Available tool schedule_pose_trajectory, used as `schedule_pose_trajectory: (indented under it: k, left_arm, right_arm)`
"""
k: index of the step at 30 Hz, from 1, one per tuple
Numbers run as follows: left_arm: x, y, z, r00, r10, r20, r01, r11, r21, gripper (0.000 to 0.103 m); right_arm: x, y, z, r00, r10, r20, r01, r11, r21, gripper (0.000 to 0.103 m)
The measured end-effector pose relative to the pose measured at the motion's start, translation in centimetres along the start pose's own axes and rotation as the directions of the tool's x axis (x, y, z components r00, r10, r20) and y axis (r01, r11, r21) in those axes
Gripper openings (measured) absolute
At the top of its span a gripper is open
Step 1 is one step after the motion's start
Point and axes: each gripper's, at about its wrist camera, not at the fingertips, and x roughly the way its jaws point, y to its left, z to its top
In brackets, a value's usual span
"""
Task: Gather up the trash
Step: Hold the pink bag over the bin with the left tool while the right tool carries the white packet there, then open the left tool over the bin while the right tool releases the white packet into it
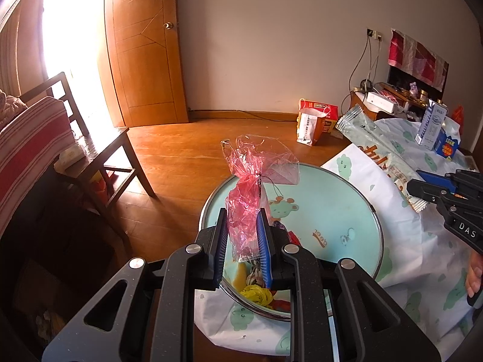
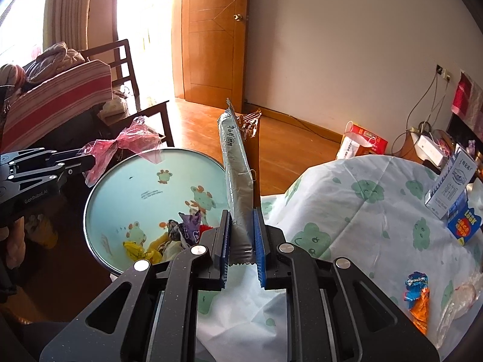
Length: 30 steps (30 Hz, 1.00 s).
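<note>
My left gripper (image 1: 243,226) is shut on a crumpled pink cellophane wrapper (image 1: 247,205) and holds it over a round light-blue basin (image 1: 347,208) with cartoon animals. The wrapper also shows in the right wrist view (image 2: 126,144), at the tip of the left gripper (image 2: 90,158). My right gripper (image 2: 241,226) is shut on a long silver snack wrapper (image 2: 237,178), held upright at the basin's (image 2: 126,181) right rim. It also shows in the left wrist view (image 1: 377,150), held by the right gripper (image 1: 422,193). Several crumpled wrappers (image 2: 169,241) lie in the basin.
A table under a white cloth with green clouds (image 2: 362,217) carries an orange-blue wrapper (image 2: 418,298), a clear wrapper (image 2: 459,301), a milk carton (image 2: 452,187) and a blue box (image 2: 463,226). A dark wooden chair (image 1: 99,163) and striped bedding (image 1: 27,147) stand left. Paper bags (image 1: 314,123) sit on the floor.
</note>
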Motion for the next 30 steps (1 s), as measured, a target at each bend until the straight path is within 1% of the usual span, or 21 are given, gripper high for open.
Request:
schedule_pose_trajectory:
  k: [30]
  left_arm:
    - [-0.03,0.23,-0.24,1.000,-0.006,0.000,0.006,1.000,0.000,0.019]
  right_arm:
    - [0.52,0.87,0.25,1.000,0.007,-0.001,-0.007,1.000,-0.017,0.016]
